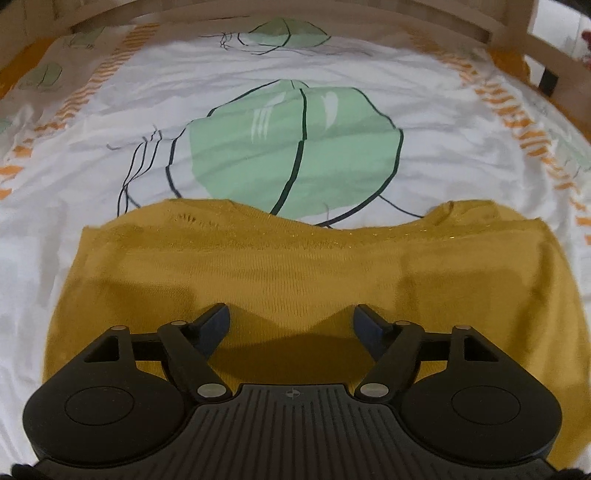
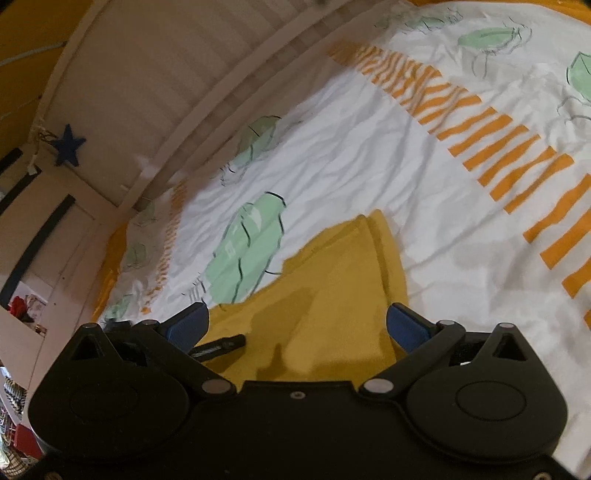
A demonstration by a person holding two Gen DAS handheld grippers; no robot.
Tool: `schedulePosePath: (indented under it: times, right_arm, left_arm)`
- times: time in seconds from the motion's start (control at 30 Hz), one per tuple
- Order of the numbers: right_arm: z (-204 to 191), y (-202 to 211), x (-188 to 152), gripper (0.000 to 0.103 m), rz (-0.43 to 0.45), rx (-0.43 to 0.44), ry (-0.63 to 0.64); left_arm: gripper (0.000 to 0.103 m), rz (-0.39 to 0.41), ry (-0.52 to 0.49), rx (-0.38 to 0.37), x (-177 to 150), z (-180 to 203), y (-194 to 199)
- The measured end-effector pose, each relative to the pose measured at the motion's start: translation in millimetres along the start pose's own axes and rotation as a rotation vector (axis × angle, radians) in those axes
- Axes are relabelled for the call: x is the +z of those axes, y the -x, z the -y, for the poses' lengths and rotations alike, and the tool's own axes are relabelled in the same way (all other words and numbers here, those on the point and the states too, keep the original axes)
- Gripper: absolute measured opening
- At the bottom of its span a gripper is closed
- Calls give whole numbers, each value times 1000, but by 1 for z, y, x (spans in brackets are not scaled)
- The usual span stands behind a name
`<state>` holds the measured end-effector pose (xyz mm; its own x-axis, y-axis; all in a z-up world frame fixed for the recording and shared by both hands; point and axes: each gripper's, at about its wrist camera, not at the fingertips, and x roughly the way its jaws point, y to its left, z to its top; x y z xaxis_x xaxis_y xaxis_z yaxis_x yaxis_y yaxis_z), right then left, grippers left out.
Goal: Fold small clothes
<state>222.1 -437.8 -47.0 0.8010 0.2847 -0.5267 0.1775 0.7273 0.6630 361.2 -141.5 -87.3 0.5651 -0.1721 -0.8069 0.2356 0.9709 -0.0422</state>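
Here, garment: mustard knit top (image 1: 303, 266) lies folded flat on the bed, just ahead of both tools.
Left hand-held gripper (image 1: 291, 325): jaws wide, empty, over the knit.
Right hand-held gripper (image 2: 295, 325): jaws wide, empty, above a folded corner.
Bed: white sheet (image 1: 92, 155), green leaves, orange stripes.
Room: wooden bed rail (image 1: 443, 22); blue star (image 2: 68, 146).

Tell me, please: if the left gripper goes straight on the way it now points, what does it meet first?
Most likely the mustard knit garment: the left gripper has open fingers pointing down at it, with nothing in between, though depth is uncertain.
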Motion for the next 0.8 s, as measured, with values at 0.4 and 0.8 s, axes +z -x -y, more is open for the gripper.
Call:
schedulePosePath:
  times: [0.4, 0.8]
  right_arm:
    - [3, -18, -8, 103, -73, -14, 0]
    - [41, -58, -1, 103, -127, -90, -4]
  left_arm:
    - [72, -45, 27, -197, -98, -18, 75]
    - [72, 105, -30, -21, -92, -62, 121]
